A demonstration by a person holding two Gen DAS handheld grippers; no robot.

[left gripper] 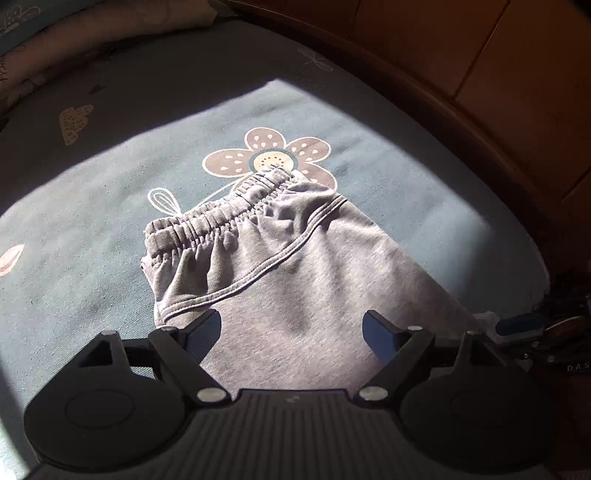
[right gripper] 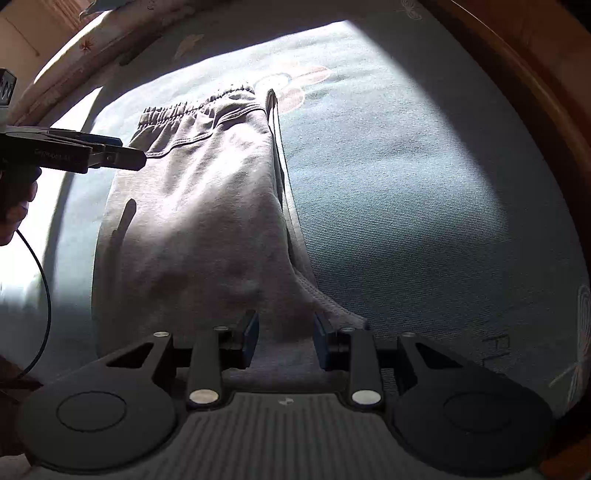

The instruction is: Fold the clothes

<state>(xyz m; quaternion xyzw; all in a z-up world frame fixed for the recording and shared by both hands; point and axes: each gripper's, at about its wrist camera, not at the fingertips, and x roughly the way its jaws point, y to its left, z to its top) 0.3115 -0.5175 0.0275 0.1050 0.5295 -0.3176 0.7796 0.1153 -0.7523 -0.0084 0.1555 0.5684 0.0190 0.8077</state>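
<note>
Grey trousers (left gripper: 295, 280) with a gathered elastic waistband (left gripper: 221, 214), lying flat on a bed, folded lengthwise so one leg covers the other, a stitched pocket seam (left gripper: 258, 273) curving below the waistband. Waistband resting partly over a brown flower print (left gripper: 266, 155) on the blue-grey bedsheet (left gripper: 92, 229). In the right wrist view, same trousers (right gripper: 207, 221) running away from the camera, waistband at the far end, a doubled folded edge (right gripper: 282, 192) along their right side, the near end bunched up between the fingers.

Left gripper (left gripper: 291, 328) just above the trouser leg, fingers spread wide with nothing between them, blue pads facing inward. Seen from the right wrist view, left gripper (right gripper: 129, 158) reaching in from the left beside the waistband end, apparently clear of the cloth, a hand (right gripper: 14, 206) behind it and a black cable (right gripper: 44, 288) hanging below.

Right gripper (right gripper: 284, 332) low at the near end of the trousers, fingers (right gripper: 251, 332) partly drawn in on either side of a raised hump of grey cloth; not pressed together, and contact with the cloth cannot be told for certain.

Strong sunlight across the middle of the bed, shadow around it. Wooden bed frame (left gripper: 461, 122) curving along the right edge, patterned bedding (left gripper: 55, 33) bunched at the far left corner. Smaller prints scattered on the sheet, among them a tan cloud shape (left gripper: 75, 122).
</note>
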